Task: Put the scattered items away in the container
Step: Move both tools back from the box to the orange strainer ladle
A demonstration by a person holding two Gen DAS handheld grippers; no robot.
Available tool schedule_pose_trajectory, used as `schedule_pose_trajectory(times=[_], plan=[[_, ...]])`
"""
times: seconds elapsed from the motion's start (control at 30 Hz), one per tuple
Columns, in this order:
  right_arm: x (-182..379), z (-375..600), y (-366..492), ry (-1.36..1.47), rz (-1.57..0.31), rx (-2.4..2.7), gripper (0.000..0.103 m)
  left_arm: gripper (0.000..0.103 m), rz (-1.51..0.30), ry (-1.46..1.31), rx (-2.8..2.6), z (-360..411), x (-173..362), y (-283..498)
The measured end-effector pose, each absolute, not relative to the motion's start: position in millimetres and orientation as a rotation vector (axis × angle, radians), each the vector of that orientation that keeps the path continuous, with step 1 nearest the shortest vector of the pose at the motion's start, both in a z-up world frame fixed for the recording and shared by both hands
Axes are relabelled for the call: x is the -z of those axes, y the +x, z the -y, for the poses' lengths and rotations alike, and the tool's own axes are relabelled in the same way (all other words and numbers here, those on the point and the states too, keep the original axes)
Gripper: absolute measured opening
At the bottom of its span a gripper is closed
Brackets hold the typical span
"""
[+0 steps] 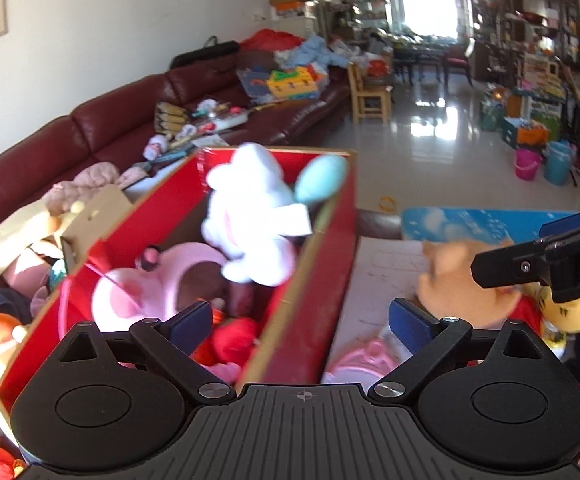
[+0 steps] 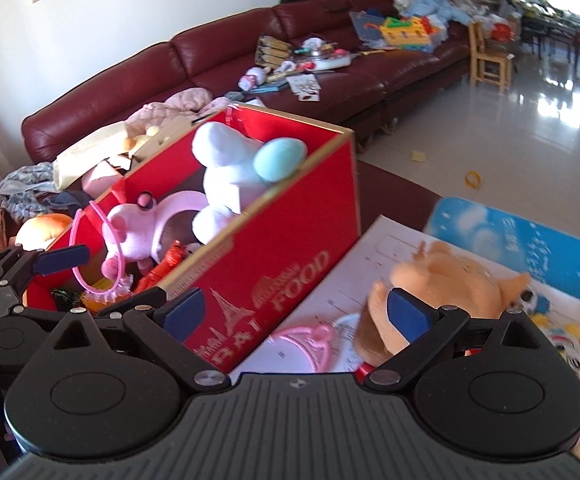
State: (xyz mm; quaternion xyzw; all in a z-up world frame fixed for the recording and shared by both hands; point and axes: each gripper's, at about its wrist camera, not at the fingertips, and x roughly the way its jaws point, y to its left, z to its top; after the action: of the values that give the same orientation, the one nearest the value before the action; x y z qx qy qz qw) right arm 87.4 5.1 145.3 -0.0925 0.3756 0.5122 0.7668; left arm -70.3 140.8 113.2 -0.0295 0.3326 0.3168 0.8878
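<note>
Both the left gripper (image 1: pixel 299 316) and right gripper (image 2: pixel 295 312) are spread wide, holding nothing; the white plush (image 1: pixel 250 216) sits in the red box (image 2: pixel 290 240), so next comes grasping the orange plush (image 2: pixel 453 280) beside it

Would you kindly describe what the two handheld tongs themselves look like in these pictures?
Both the left tongs and right tongs look alike: a matte black body with a ribbed grey centre, two round discs, black linkage arms with silver pivot screws, and blue finger pads. A small crosshair mark sits mid-body. No cables or sleeves show.
</note>
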Motion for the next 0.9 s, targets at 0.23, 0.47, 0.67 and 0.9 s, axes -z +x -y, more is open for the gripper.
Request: schedule_pose_trajectory(times=[0.23,0.47,0.67,0.9], plan=[[-116,56,94,-0.166,-0.892,-1.026,0.098,0.100,-0.760,-0.006,-0.541,-94,-85,-43],[-83,138,99,-0.089,-0.973,-0.893,0.099,0.100,-0.813,0.050,-0.386,-40,-48,-16],[-37,211,106,0.030,-1.101,-0.710,0.099,0.100,-0.865,0.106,-0.218,14,-7,1],[16,267,109,0.195,-1.278,-0.567,0.099,0.100,-0.894,0.182,0.008,68,22,6]])
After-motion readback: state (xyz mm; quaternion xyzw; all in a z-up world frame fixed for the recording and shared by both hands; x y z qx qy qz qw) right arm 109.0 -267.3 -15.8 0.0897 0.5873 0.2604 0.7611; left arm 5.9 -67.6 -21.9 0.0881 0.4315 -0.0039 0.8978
